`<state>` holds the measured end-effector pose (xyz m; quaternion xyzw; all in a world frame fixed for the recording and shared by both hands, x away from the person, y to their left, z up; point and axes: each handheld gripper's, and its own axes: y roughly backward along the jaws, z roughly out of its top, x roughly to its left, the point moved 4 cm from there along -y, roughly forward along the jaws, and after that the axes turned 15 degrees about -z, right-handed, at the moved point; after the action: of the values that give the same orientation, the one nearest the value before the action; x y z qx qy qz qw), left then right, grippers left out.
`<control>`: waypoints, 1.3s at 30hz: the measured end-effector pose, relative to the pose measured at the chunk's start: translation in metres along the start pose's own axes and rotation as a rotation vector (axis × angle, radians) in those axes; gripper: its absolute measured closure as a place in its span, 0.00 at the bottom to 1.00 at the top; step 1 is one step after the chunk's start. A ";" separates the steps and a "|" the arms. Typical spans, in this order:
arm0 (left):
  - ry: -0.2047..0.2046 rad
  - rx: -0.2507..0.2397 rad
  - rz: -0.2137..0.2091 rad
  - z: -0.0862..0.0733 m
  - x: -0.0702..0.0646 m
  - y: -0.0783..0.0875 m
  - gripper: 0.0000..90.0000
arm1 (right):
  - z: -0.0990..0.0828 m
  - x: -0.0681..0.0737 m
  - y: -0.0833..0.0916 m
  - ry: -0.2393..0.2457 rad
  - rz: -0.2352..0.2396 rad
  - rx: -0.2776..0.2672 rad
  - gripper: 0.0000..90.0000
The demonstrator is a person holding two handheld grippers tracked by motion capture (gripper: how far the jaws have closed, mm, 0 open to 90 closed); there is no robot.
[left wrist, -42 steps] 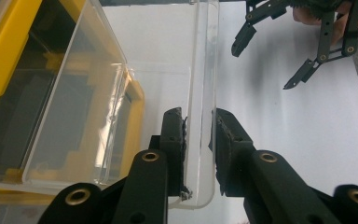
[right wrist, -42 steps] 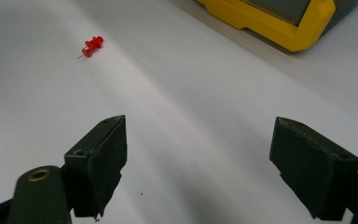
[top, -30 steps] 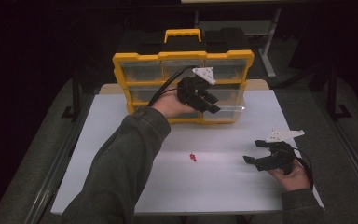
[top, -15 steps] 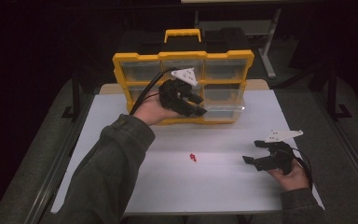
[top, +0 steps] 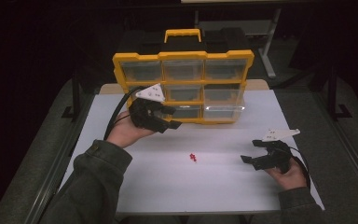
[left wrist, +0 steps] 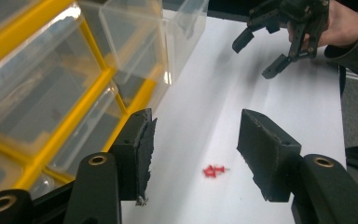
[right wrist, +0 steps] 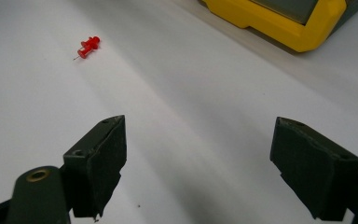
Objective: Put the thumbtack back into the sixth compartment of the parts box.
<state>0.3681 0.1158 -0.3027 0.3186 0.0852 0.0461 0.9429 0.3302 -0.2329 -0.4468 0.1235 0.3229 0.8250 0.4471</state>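
The red push pin (top: 193, 157) is lying on its side on the white surface (top: 214, 186), out in the open between the two grippers and well apart from the yellow organizer (top: 182, 88) standing at the far edge. One clear drawer (top: 223, 111) at the organizer's lower right is standing pulled out.

The left gripper (top: 171, 116) is hovering just in front of the organizer; its jaws have just been opening and are standing apart with nothing between them. In the left gripper view the pin is showing on the surface beyond the gap. The right gripper (top: 253, 151) is resting low over the surface near the right edge, jaws wide apart and empty, pointed toward the pin.

Assessment of handling: the pin is judged very light, rigid, small and smooth-bodied, so it is likely to roll or skid if nudged. Its metal point is sharp and thin; a grip there would probably slip. The advisable hold is across the plastic head, jaws coming down squarely and closing gently. A misaligned approach risks flicking it away.
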 end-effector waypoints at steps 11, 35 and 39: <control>0.037 -0.009 0.047 -0.038 -0.006 0.009 0.46 | 0.001 0.005 -0.003 0.029 0.002 0.012 0.20; 0.126 -0.051 0.128 -0.108 -0.022 0.014 0.38 | 0.004 0.008 0.001 0.050 0.055 0.019 0.23; 0.122 -0.064 0.145 -0.116 -0.028 0.017 0.37 | 0.008 0.010 0.004 0.052 0.076 0.036 0.22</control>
<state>0.3177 0.1939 -0.3797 0.2903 0.1177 0.1362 0.9399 0.3258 -0.2231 -0.4388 0.1222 0.3445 0.8383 0.4045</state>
